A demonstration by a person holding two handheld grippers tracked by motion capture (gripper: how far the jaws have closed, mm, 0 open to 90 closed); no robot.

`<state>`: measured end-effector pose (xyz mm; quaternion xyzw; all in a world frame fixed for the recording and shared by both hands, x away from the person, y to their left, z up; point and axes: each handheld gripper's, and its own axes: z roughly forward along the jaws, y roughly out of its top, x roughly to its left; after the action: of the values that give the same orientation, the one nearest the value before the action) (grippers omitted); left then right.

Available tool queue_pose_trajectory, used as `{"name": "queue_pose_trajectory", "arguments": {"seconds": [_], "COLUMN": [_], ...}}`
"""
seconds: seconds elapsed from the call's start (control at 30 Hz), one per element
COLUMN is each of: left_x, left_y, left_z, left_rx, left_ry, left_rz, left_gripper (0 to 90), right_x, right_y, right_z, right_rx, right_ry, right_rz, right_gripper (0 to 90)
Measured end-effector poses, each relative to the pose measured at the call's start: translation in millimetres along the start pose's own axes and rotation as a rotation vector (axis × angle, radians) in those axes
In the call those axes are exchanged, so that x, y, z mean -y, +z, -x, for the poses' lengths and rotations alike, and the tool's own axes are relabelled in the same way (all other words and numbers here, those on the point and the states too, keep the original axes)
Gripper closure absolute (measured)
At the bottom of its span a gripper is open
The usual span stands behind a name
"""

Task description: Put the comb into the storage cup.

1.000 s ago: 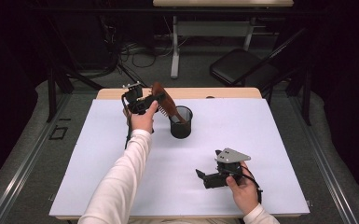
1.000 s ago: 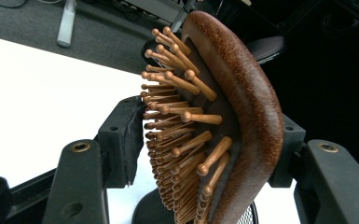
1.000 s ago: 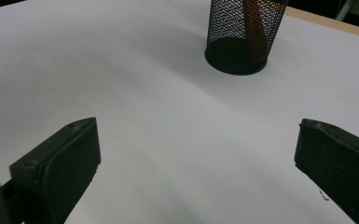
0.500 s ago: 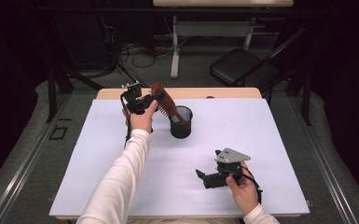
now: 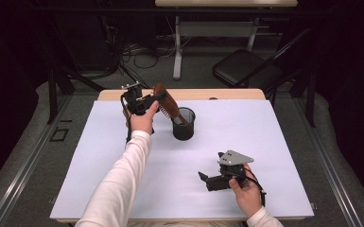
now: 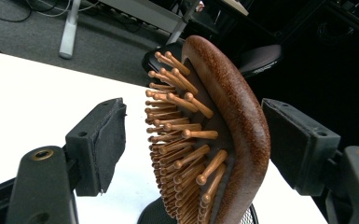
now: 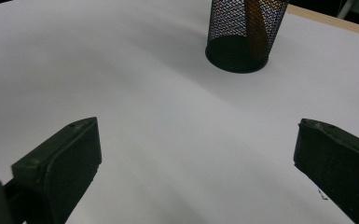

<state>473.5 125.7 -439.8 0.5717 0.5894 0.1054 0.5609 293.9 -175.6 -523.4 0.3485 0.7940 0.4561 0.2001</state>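
A brown wooden hairbrush (image 5: 166, 103) stands tilted with its handle down in a black mesh cup (image 5: 183, 124) at the back middle of the white table (image 5: 274, 137). My left gripper (image 5: 155, 100) is open around the brush's head. In the left gripper view the brush (image 6: 233, 116) sits between the two jaws, its bristles facing the left pad across a gap and its back close to the right pad. The cup's rim (image 6: 248, 216) shows below. My right gripper (image 5: 204, 178) rests open near the front right, nothing in it. Its view (image 7: 196, 154) faces the cup (image 7: 245, 37) across bare table.
A wooden strip (image 5: 227, 94) borders the table's far edge. Beyond it are a folding chair (image 5: 246, 71), another table's leg (image 5: 177, 52) and cables on the floor. Metal rails (image 5: 333, 161) run along both sides of the table.
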Motion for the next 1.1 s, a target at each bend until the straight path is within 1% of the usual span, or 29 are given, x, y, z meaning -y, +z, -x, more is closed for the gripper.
{"name": "queue_pose_trajectory", "arguments": {"seconds": [0.07,0.1,0.23,0.47,0.57,0.67,0.7,0.77,0.93,1.1], "left_x": [-1.3,-2.0,-5.0,-10.6,-13.2,-15.3,-15.7,-16.7,-19.3,-21.6], "left_y": [-1.7,-2.8,-7.2,-15.6,-19.1,-22.2,-22.7,-24.6,-28.5,-32.9], "left_z": [0.0,-0.5,-1.7,-5.4,-6.0,-6.7,-6.5,-7.6,-9.9,-11.7], "left_rx": [0.003,0.003,0.008,0.025,0.029,0.026,0.028,0.025,0.023,0.022], "left_ry": [-0.006,-0.001,-0.006,-0.028,-0.029,-0.021,-0.026,-0.018,-0.017,-0.003], "left_rz": [0.011,0.011,0.021,0.042,0.048,0.051,0.055,0.052,0.058,0.052], "left_gripper": [24.1,24.1,24.1,24.1,24.1,24.2,24.2,24.3,24.3,24.3], "right_x": [0.1,0.1,0.2,0.3,0.6,0.6,0.5,0.6,0.8,0.9], "right_y": [0.2,0.3,0.8,1.0,1.4,1.4,1.1,1.1,1.7,1.7], "right_z": [-0.3,-0.4,-0.6,-0.8,-0.9,-0.8,-0.7,-0.6,-1.0,-0.7], "right_rx": [0.001,0.000,0.000,0.001,0.001,0.001,0.000,0.001,0.000,0.000], "right_ry": [-0.003,-0.003,-0.006,-0.003,-0.007,-0.006,-0.006,-0.007,-0.006,-0.005], "right_rz": [-0.002,-0.003,-0.005,-0.007,-0.011,-0.009,-0.012,-0.012,-0.010,-0.010], "right_gripper": [0.8,0.7,0.9,0.9,0.9,0.9,0.9,0.9,0.9,0.9]}}
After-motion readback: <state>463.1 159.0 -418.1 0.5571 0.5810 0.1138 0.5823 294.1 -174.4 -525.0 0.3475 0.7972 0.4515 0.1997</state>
